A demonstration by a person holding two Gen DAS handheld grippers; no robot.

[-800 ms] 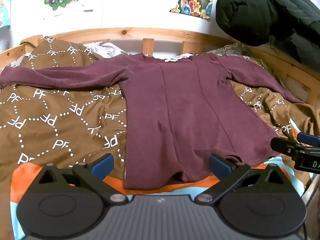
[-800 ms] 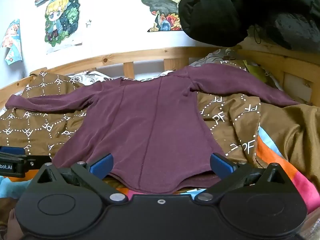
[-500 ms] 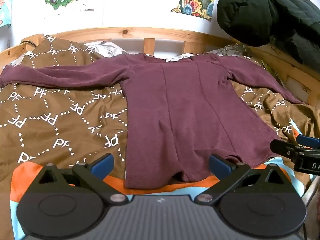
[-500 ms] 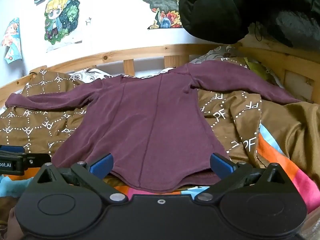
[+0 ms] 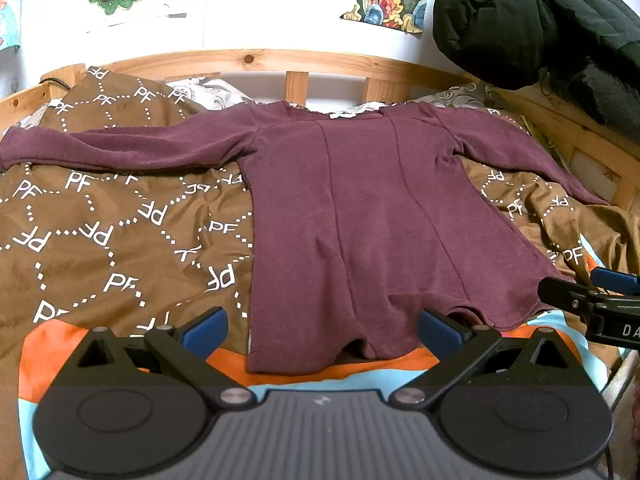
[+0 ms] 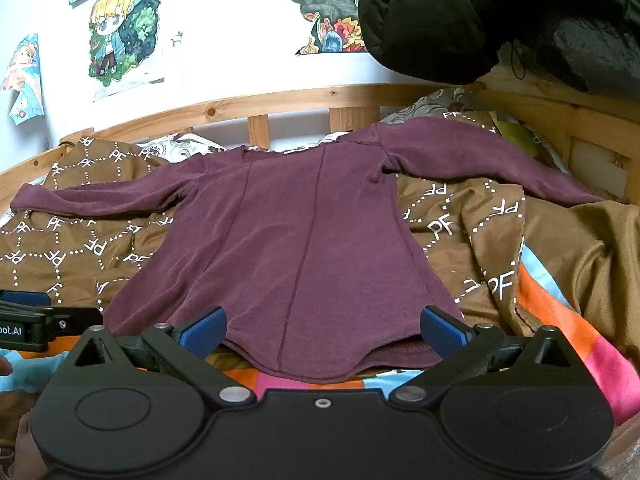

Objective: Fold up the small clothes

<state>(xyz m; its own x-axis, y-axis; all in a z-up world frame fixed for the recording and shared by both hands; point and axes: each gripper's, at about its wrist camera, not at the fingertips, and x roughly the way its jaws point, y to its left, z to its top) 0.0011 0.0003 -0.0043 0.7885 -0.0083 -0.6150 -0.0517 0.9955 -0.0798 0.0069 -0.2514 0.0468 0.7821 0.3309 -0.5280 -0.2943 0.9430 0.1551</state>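
One top — two grippers — one blanket.

White "PF" letters repeat across the brown satin bedcover with its dotted white lattice — upright in places, turned or mirrored in others. The black body of the right gripper at the left wrist view's edge shows "DA", cut off. The black left gripper in the right wrist view reads "oot.AI" — its start cropped.
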